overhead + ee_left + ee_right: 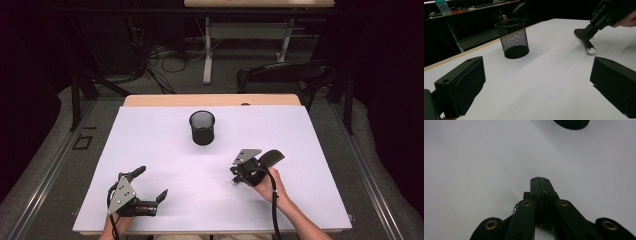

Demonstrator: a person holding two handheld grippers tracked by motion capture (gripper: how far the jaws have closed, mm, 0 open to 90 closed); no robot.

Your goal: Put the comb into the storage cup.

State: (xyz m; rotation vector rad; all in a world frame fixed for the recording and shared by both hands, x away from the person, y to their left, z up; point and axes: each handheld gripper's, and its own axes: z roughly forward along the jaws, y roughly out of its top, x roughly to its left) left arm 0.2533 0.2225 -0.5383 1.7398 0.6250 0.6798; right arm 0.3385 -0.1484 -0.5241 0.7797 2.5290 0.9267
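Overall, largest first:

Tabletop: white sheet over a wooden top, whose bare wood edge shows along the far side. Dark floor with cables, a desk frame and a black chair lie beyond it.

Mesh pen cup: black wire mesh, round, upright, open mouth up, standing at the far middle of the tabletop, well apart from both tools. In the left gripper view it stands ahead and left of centre; its base edge cuts the top of the right gripper view.

Left tool: held low at the near left of the tabletop, grey three-cornered plate on top, cable trailing toward the person. Jaws spread wide, nothing between them; the left gripper view shows bare white surface between the two black pads.

Right tool: held in the person's right hand at the near right, tilted down with its tip at the tabletop. Jaws pressed together in the right gripper view; whether anything is pinched there cannot be told.

Dark flat-headed utensil: lies on the tabletop just beside the right tool, metal handle end pointing toward the left tool, broad dark head on the far side.
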